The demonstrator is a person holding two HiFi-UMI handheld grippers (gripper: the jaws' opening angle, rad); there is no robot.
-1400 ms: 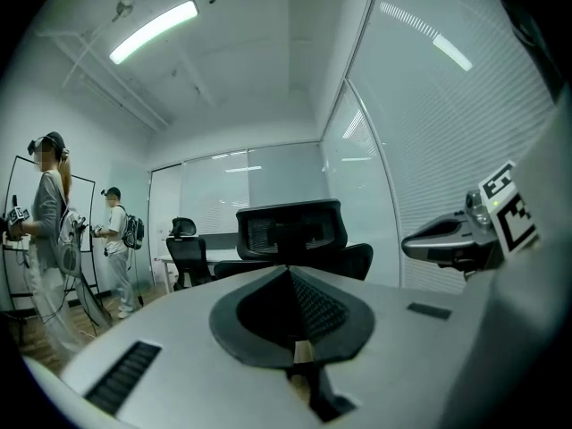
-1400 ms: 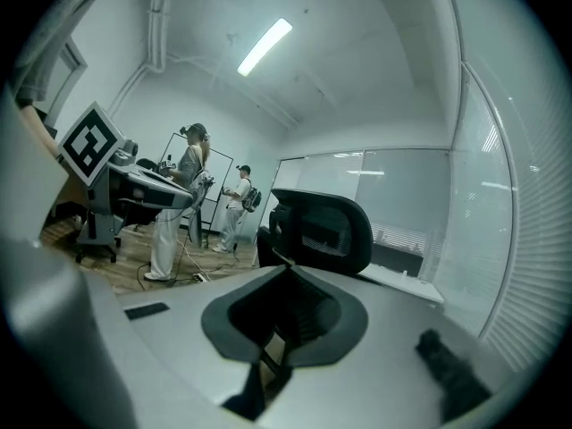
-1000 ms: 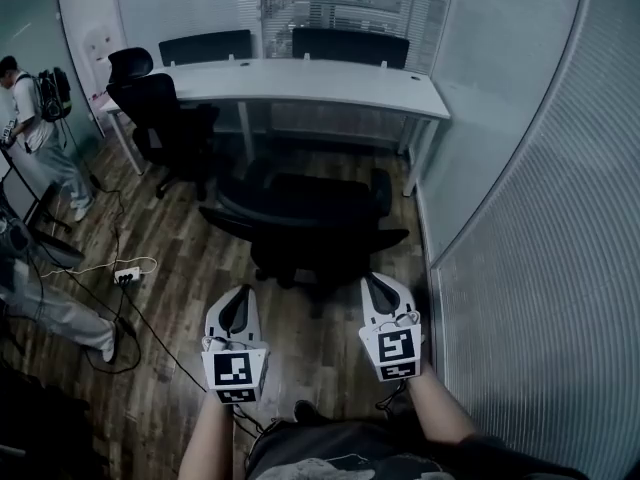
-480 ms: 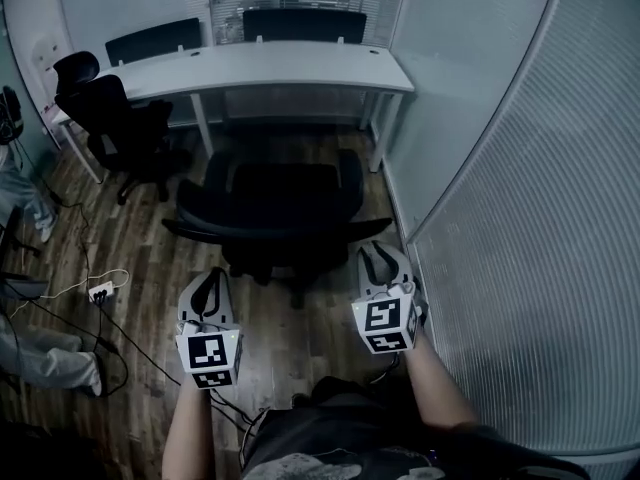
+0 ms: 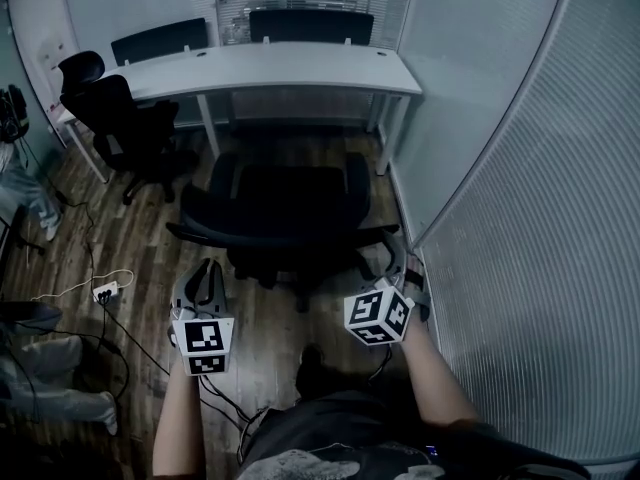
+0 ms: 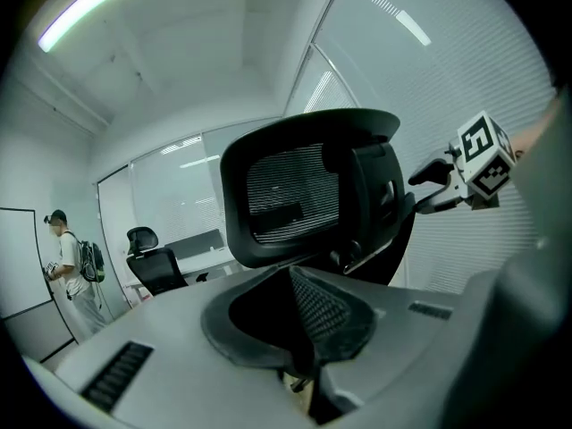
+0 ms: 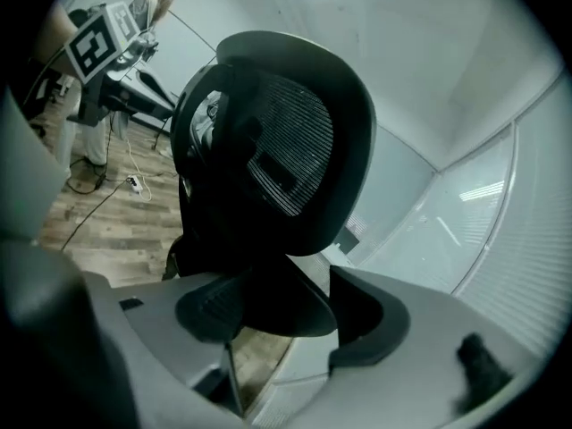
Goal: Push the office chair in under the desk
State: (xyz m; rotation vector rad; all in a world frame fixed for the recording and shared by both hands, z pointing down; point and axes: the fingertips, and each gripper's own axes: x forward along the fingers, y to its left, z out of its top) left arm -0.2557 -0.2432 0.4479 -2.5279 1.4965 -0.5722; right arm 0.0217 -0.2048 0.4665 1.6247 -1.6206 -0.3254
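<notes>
The black mesh-backed office chair point(image 5: 285, 208) stands on the wood floor with its back toward me, facing the white desk point(image 5: 260, 68). My left gripper point(image 5: 205, 273) is shut and empty just behind the left end of the chair back point(image 6: 295, 195); its pads meet in the left gripper view point(image 6: 304, 329). My right gripper point(image 5: 398, 268) is at the right end of the back. Its jaws have just been opening and now stand wide point(image 7: 290, 315), with the dark lower edge of the chair point(image 7: 286, 141) between them and no pad pressing on it.
A second black chair point(image 5: 120, 113) stands at the desk's left end, and two dark chairs point(image 5: 310, 23) sit behind the desk. A ribbed glass partition point(image 5: 520, 218) runs close along the right. A power strip point(image 5: 105, 290) with cables lies left. A person point(image 6: 67, 266) stands far left.
Both grippers have moved up to the chair's back. The right gripper has rolled and its jaws have parted from shut to wide. The left gripper stays shut.
</notes>
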